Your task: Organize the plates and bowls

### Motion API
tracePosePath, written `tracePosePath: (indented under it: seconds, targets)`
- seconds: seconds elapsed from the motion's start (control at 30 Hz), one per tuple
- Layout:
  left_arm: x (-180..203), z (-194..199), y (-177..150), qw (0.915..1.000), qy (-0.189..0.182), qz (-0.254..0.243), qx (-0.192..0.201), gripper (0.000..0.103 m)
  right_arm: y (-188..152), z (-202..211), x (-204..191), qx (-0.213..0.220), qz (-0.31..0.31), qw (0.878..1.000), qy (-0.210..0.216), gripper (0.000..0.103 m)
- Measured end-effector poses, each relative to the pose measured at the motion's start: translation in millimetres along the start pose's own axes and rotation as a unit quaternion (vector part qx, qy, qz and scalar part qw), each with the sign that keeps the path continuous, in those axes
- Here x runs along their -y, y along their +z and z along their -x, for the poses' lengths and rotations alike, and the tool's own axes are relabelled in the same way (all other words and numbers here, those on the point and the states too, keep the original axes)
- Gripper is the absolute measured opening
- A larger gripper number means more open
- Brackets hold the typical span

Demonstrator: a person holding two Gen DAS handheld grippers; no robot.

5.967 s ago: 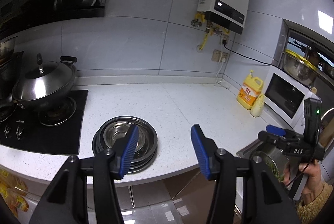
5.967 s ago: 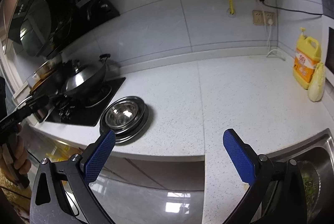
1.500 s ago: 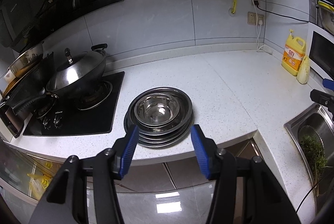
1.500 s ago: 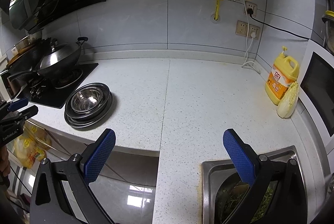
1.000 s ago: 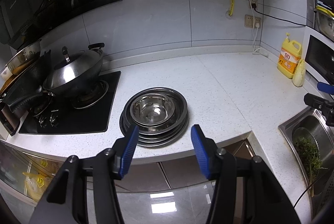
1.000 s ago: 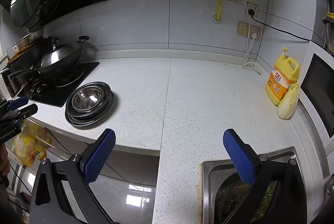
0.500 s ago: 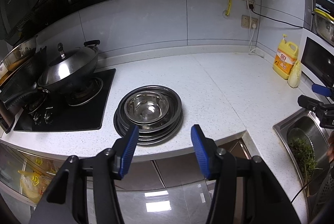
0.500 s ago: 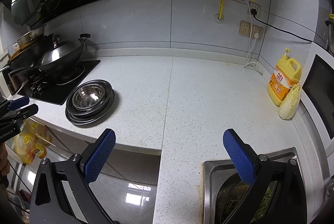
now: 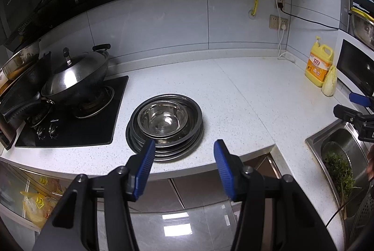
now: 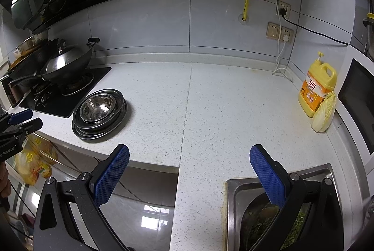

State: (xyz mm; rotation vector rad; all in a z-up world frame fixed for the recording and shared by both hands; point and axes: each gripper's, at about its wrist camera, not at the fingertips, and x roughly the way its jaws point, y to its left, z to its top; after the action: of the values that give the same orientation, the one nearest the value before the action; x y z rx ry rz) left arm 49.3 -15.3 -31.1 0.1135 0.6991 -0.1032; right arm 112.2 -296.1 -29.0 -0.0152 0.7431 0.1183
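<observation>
Ahead of both grippers: broad white speckled stone countertop (image 9: 245, 96), bare across its middle. Ahead-left of the left gripper (image 9: 183, 158): black glass hob (image 9: 70, 124) carrying a lidded steel wok (image 9: 74, 78). Far right of that gripper, and directly under the right gripper (image 10: 189, 168): steel sink (image 10: 236, 194) holding a basin of green leaves. Just ahead of the left gripper's blue pads, near the counter's front edge: stack of round stainless-steel plates (image 9: 164, 134) with a smaller shiny steel bowl (image 9: 162, 120) nested on top.

Left gripper: jaws moderately wide, nothing between them, not touching the stack. Right gripper: jaws spread wide, empty, well apart from the stack, which lies far to its left.

Step in hand, judged: reaching for the bowl with the left gripper. Best done by coming down over the near rim, one pad inside and one outside, closing firmly on the thin wall, then lifting straight up so the plates beneath do not slide toward the counter edge. Slippery metal; a shallow bite likely to skid.

Farther right along the wall: yellow detergent jug (image 10: 318, 89) with a pale cabbage (image 10: 323, 116) leaning beside it, well clear. Nothing blocking the path to the stack.
</observation>
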Motion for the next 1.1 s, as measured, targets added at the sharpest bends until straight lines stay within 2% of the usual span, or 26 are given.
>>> tracePosePath:
  seconds: [1.1]
  targets:
    - [0.3,-4.3,5.8,1.0000,-0.007,-0.005,0.000,0.050,2.5,-4.7,0.5,-0.002,-0.006,1.000,-0.005,0.101]
